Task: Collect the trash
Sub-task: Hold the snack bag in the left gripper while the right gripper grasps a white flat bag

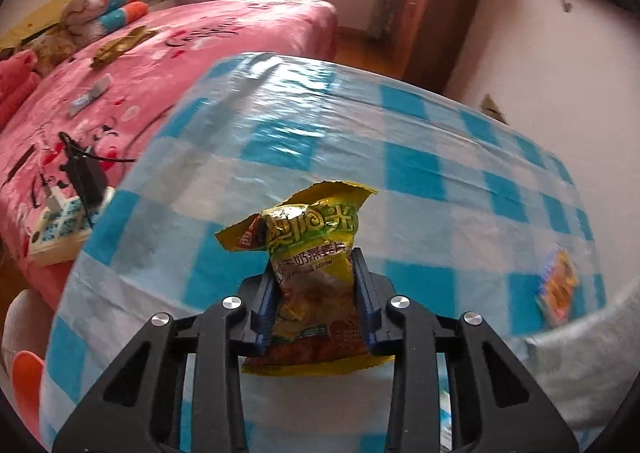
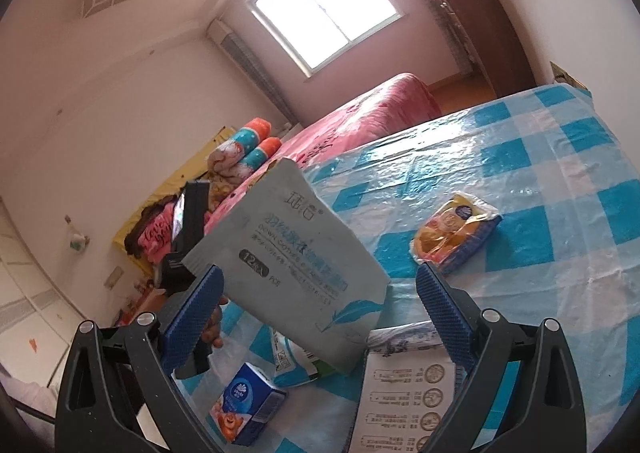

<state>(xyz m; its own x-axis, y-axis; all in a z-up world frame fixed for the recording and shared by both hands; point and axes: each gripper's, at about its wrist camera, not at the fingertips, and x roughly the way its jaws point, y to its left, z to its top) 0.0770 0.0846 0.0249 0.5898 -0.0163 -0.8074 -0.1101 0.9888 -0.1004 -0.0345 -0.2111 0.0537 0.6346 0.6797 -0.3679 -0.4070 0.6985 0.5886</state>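
The left hand-held gripper (image 1: 318, 293) clamps a yellow snack bag (image 1: 310, 277), the right hand-held gripper (image 2: 316, 317) gapes around a pale wipes packet (image 2: 292, 257) without pressing it, and an orange wrapper (image 2: 454, 231) waits on the tabletop (image 2: 560, 181).

Left tongs (image 1: 318, 285) clamped, right tongs (image 2: 320, 293) agape

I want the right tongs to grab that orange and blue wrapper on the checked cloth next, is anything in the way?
Nothing visible lies between the open right tongs and the orange wrapper, which lies just ahead on the checked cloth. A pale blue packet hangs in the tongs' gap, to the picture's left of that path.
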